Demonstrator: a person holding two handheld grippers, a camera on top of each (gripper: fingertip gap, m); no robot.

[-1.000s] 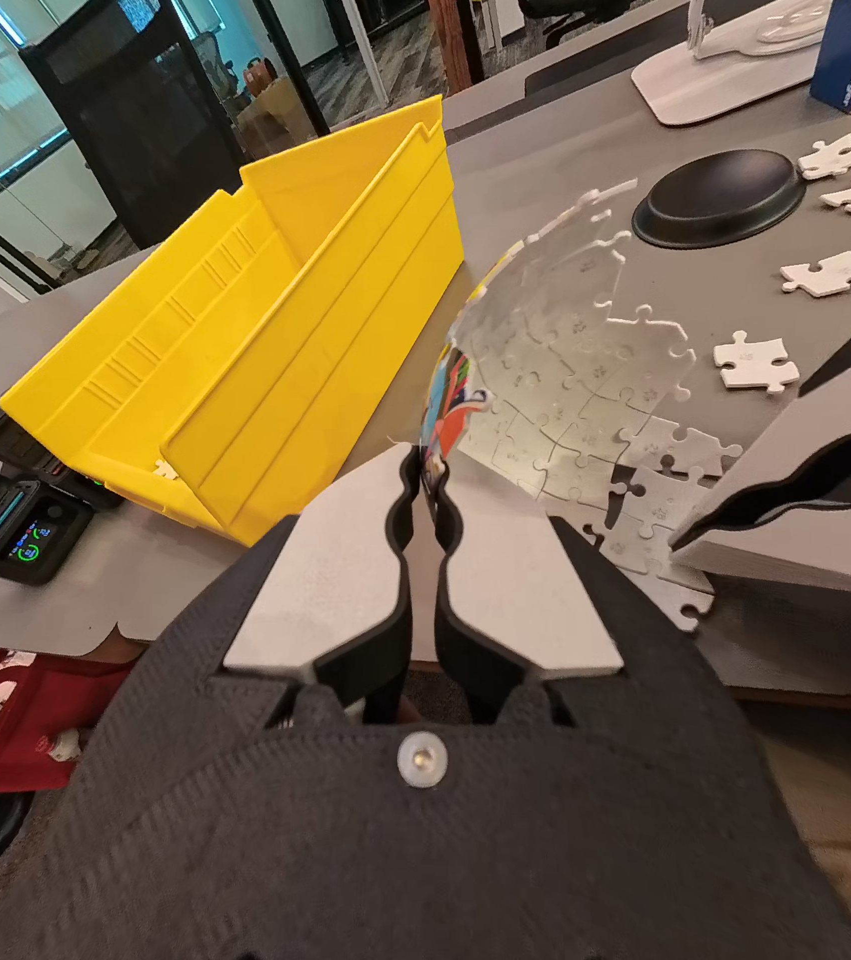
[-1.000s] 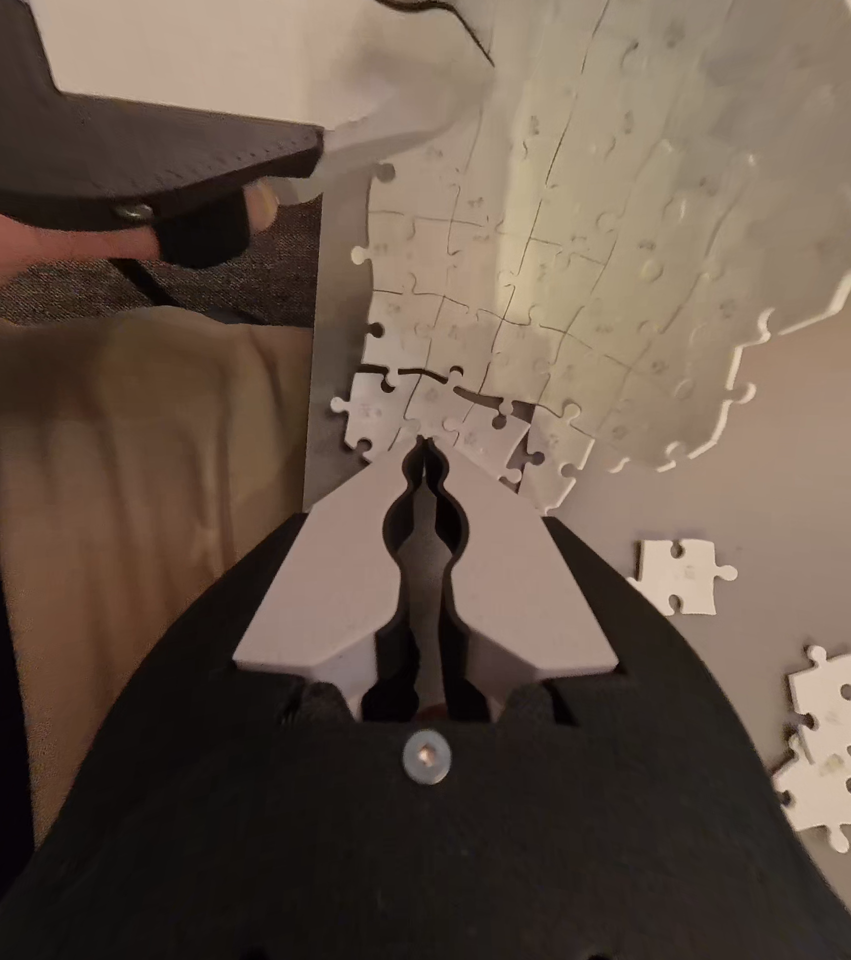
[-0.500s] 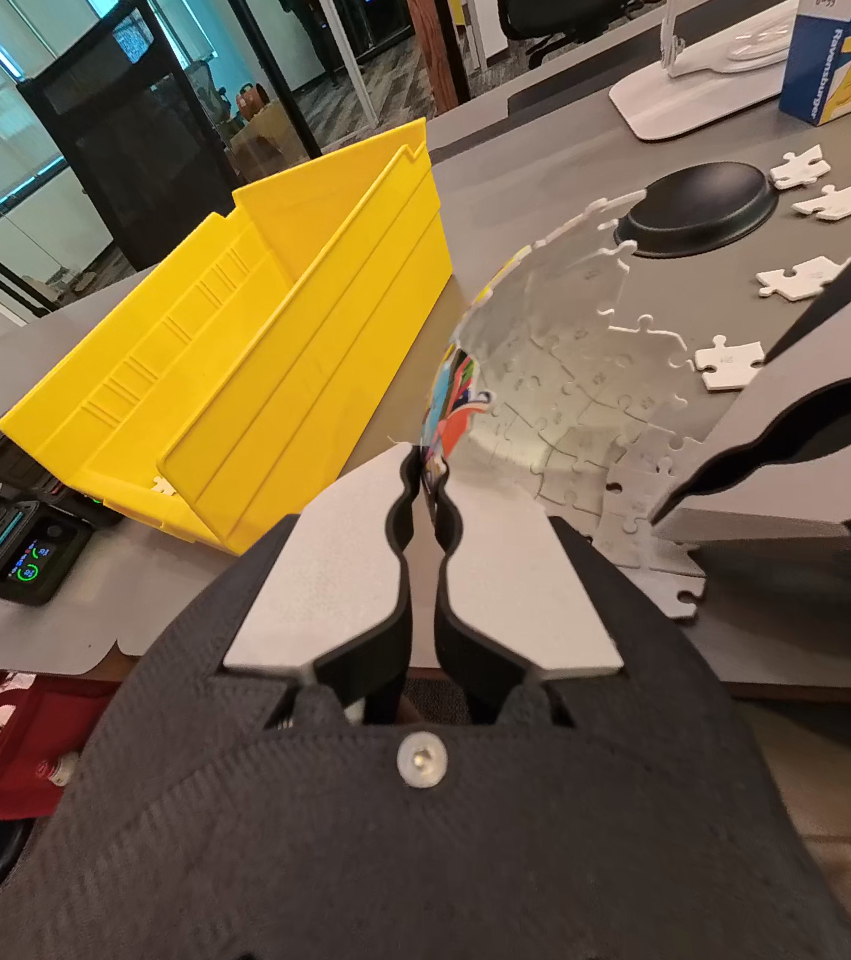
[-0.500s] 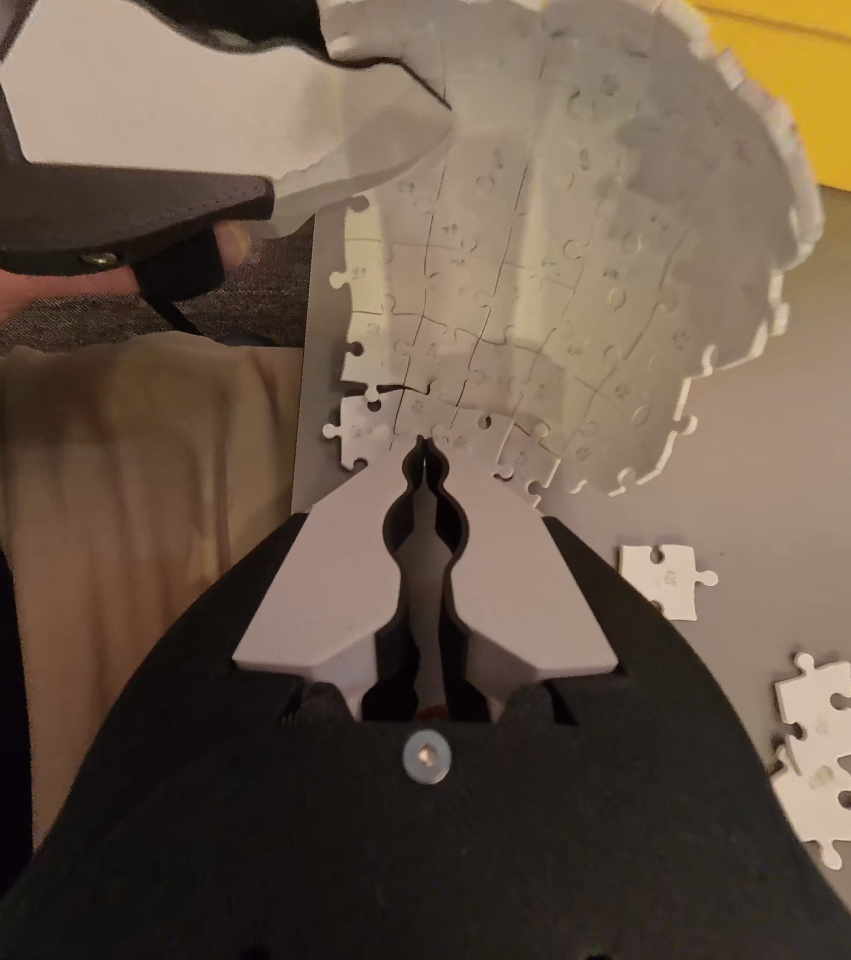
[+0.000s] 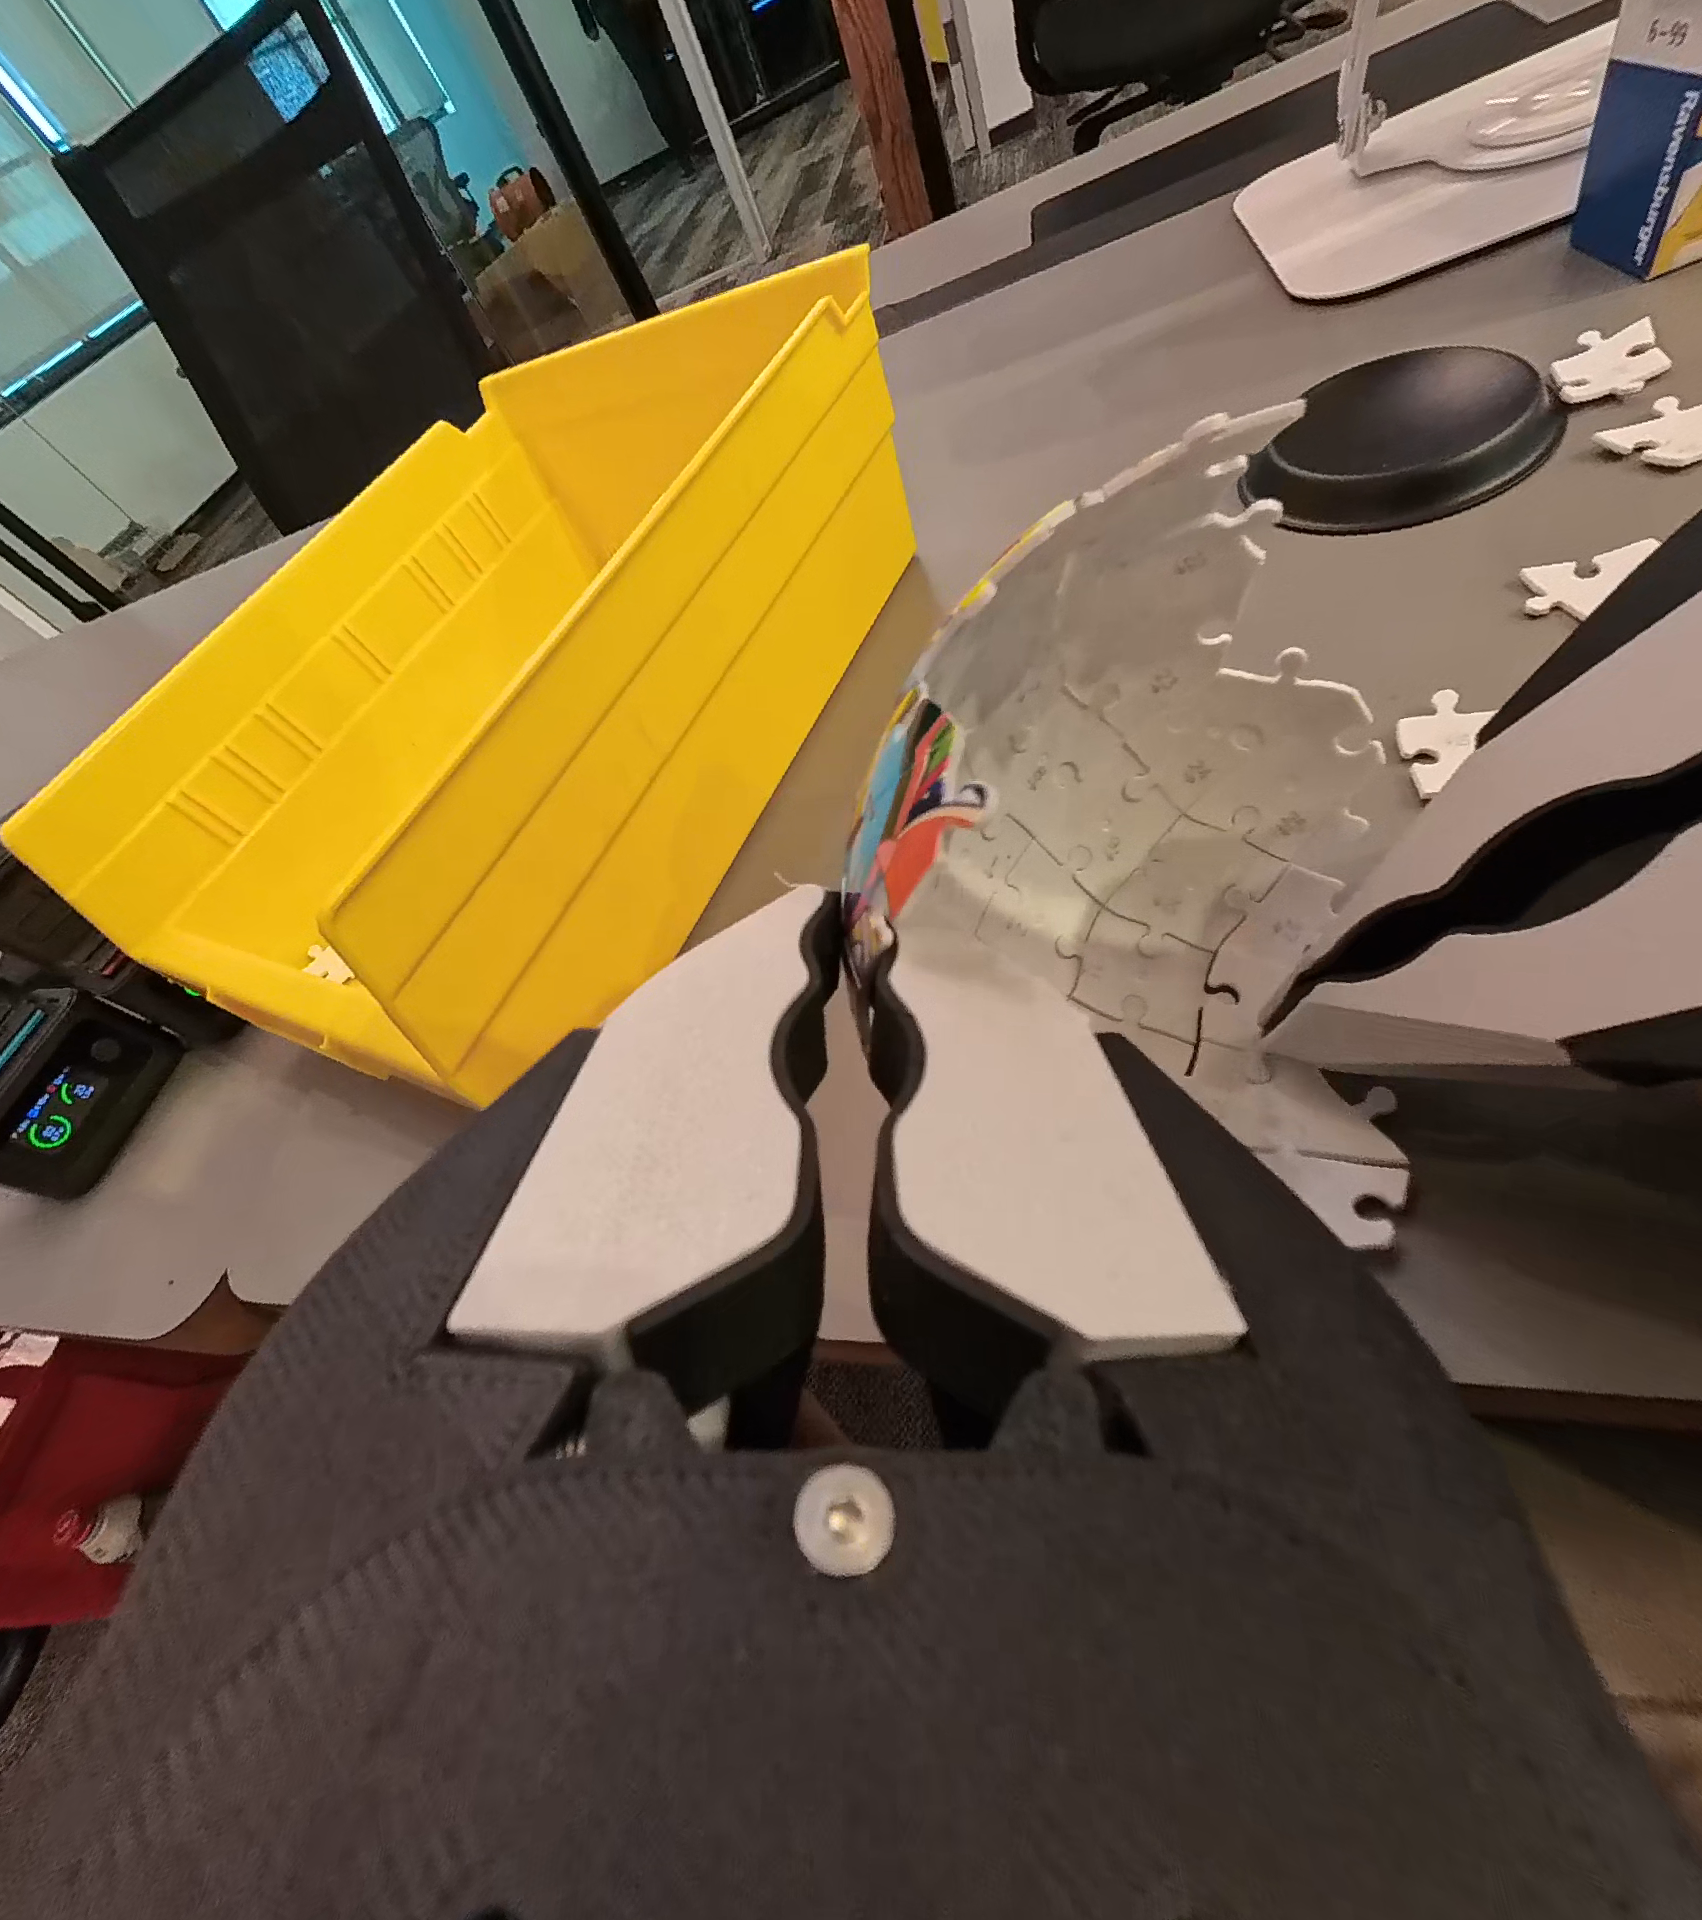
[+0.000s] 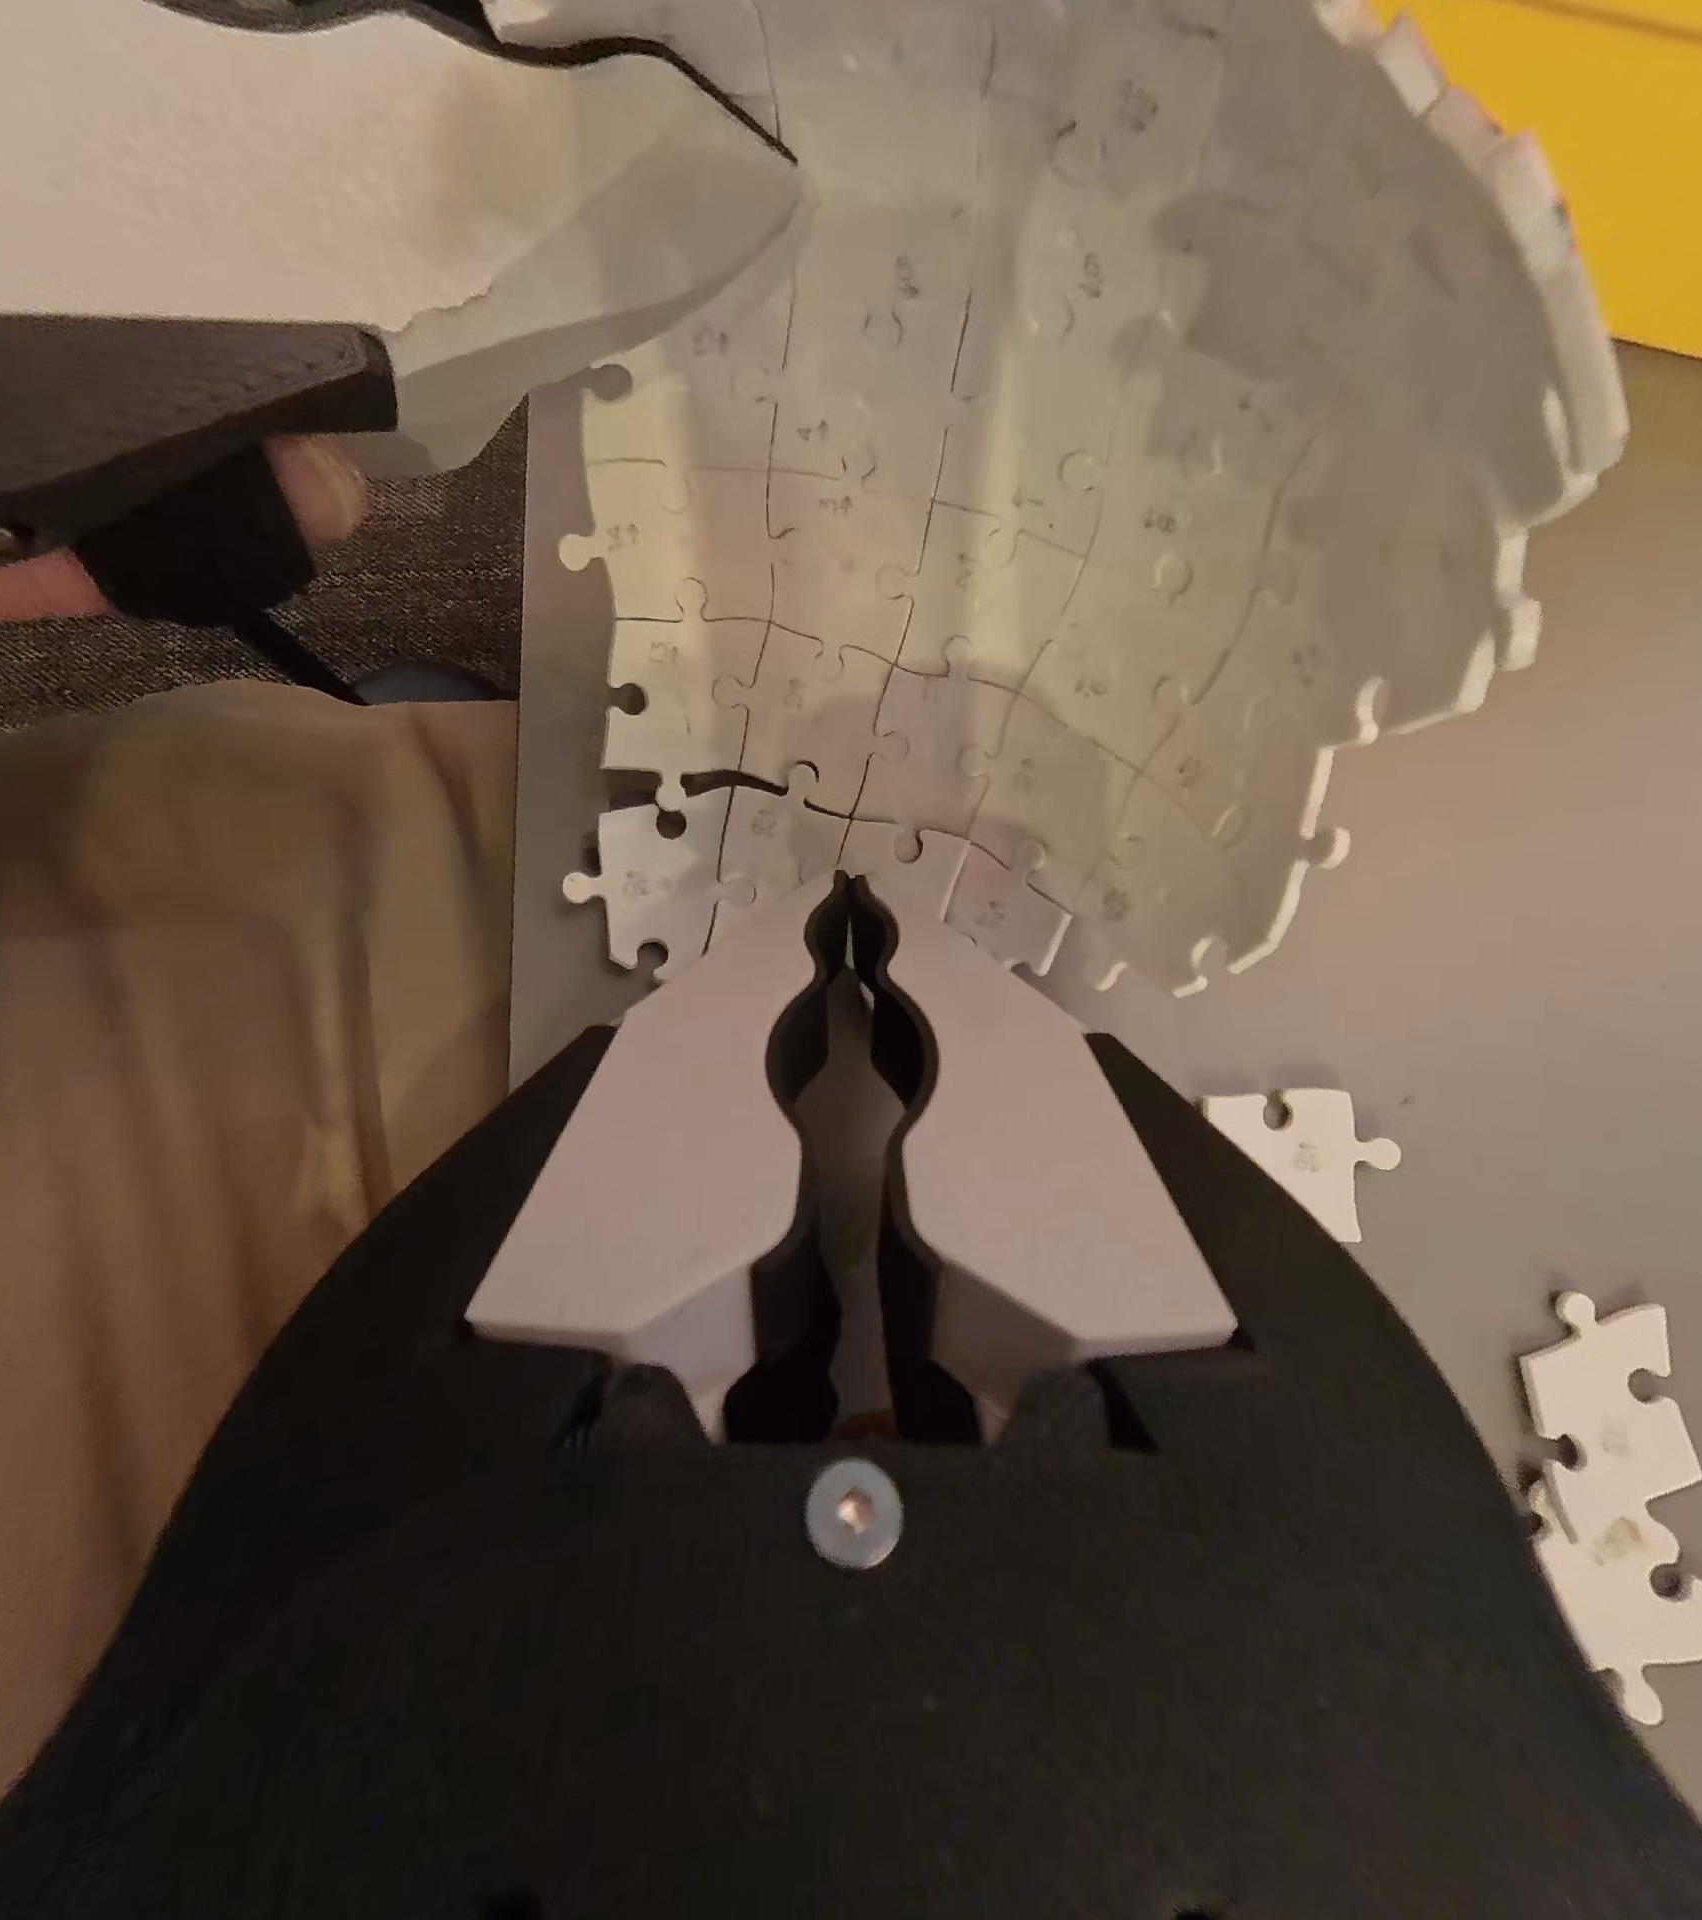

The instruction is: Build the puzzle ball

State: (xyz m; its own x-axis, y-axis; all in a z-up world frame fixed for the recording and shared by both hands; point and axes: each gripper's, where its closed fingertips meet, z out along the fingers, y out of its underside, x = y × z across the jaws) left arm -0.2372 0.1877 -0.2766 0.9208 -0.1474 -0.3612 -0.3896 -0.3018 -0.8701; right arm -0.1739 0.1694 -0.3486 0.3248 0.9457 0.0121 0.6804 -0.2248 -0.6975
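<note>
Gripping the rim of the half-built puzzle ball (image 5: 1153,821), the left tool (image 5: 857,940) has its jaws clenched on the coloured edge of the curved shell, which stands on edge near the front edge of the grey tabletop (image 5: 1034,436), its white inner face turned to the right. The right tool (image 6: 845,896) is clenched on the opposite lower rim of the same shell (image 6: 1034,540), where a thin dark gap shows between two rows of pieces. A yellow bin (image 5: 473,769) sits just beside the shell on the left. Loose white pieces (image 6: 1605,1455) lie flat on the tabletop to the right, and a black dome-shaped stand (image 5: 1408,442) rests farther back. A blue and yellow box (image 5: 1688,135) stands at the far right corner.
</note>
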